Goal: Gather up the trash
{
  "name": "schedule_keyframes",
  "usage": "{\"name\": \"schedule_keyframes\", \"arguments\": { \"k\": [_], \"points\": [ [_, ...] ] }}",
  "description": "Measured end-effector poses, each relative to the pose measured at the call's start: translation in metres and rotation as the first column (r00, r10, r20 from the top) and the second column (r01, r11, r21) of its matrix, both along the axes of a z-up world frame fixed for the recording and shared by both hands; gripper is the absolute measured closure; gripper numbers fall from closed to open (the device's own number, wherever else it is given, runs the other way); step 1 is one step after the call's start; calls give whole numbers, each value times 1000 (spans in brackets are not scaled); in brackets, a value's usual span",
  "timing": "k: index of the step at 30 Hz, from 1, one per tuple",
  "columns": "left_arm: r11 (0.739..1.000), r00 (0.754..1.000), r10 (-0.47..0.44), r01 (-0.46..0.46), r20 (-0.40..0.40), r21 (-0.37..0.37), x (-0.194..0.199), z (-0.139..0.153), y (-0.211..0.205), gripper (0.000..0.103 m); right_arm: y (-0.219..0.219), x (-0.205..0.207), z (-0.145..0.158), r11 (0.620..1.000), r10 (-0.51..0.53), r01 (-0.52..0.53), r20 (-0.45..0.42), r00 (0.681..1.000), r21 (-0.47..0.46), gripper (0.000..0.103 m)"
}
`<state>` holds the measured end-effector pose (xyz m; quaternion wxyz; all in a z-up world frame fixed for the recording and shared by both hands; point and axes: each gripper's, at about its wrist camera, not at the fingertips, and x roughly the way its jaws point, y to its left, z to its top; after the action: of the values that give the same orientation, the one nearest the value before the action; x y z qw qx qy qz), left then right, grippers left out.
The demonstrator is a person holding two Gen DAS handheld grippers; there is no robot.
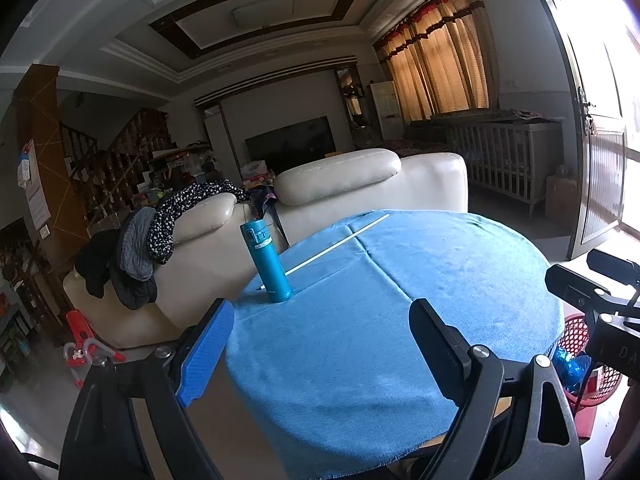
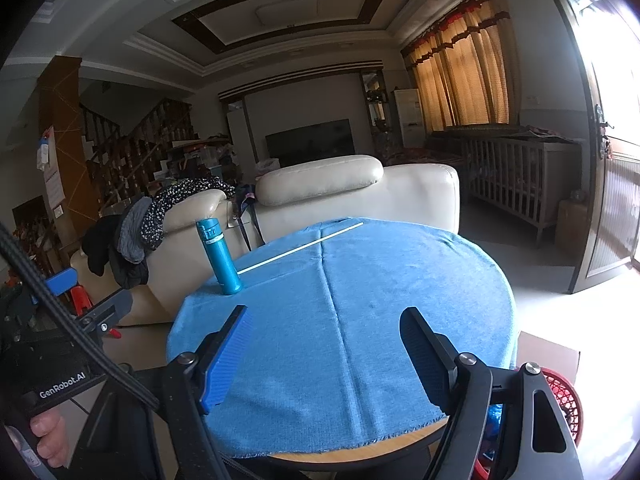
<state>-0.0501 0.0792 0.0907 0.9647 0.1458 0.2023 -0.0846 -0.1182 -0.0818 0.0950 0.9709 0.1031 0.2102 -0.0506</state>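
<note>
Left wrist view: left tongs [image 1: 320, 348] spread wide, empty, low centre; round desk under blue cloth [image 1: 460, 280] bears only a teal bottle [image 1: 267, 259] and thin white rod [image 1: 336, 245]; red mesh basket [image 1: 580, 360], lower right, holds blue wrappers.
Right wrist view: right tongs [image 2: 324, 356] parted, empty; collecting seems nearly finished.

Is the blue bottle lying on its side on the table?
No, the blue bottle stands upright near the far left edge of the blue tablecloth, with the thin white stick lying just beside it.
</note>
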Motion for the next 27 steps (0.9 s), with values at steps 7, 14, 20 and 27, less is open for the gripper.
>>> {"name": "schedule_keyframes", "arguments": {
  "k": [7, 14, 20, 27],
  "points": [
    [1000, 1000, 8, -8, -4, -5, 0, 0, 0, 13, 0, 0, -1, 1000, 3, -3, -2, 1000, -1, 24],
    [1000, 1000, 4, -4, -6, 7, -2, -1, -2, 13, 1, 0, 1, 1000, 3, -3, 0, 1000, 10, 24],
    [1000, 1000, 3, -3, -6, 1, -1, 1, 0, 13, 3, 1, 2, 1000, 8, -8, 0, 1000, 5, 24],
    [1000, 1000, 3, -3, -8, 8, -1, 2, 1, 13, 2, 1, 1, 1000, 5, -5, -8, 1000, 10, 24]
  ]
}}
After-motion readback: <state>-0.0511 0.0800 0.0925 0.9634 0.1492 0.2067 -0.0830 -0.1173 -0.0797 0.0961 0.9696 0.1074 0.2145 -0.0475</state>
